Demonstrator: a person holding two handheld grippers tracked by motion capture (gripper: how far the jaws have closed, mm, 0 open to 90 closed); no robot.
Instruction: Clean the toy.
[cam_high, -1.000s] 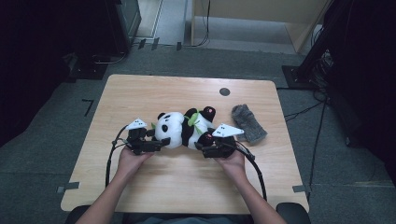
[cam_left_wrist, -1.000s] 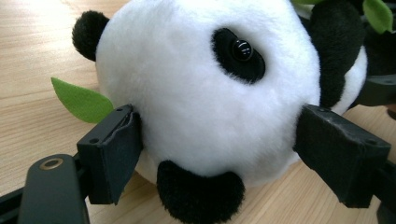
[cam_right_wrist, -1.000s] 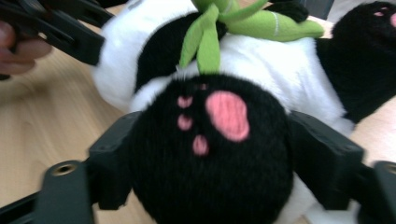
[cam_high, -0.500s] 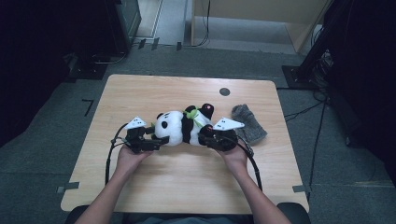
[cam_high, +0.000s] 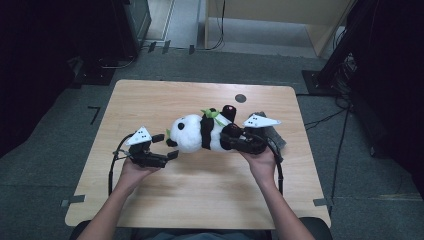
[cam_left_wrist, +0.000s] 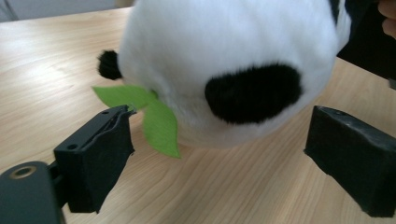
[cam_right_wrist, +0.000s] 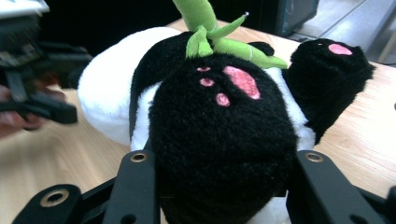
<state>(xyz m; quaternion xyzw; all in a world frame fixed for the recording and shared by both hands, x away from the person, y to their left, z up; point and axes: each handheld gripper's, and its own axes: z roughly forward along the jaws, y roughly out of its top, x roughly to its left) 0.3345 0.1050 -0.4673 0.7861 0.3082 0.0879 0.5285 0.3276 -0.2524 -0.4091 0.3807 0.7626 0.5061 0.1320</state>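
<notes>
Right gripper view: jaws of right gripper (cam_right_wrist: 219, 186) just closed, clamped on one black foot of plush panda (cam_high: 200, 132), tilted above table (cam_high: 150, 95). Left gripper (cam_high: 167, 146) jaws just opened wider, standing apart before the head, touching nothing. Likely risk: single soft-foot grip slipping, toy swinging or dropping.

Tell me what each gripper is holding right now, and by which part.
The right gripper clamps the toy panda by a black foot. The left gripper, jaws just opened, holds nothing; the panda's head sits between them untouched.
</notes>
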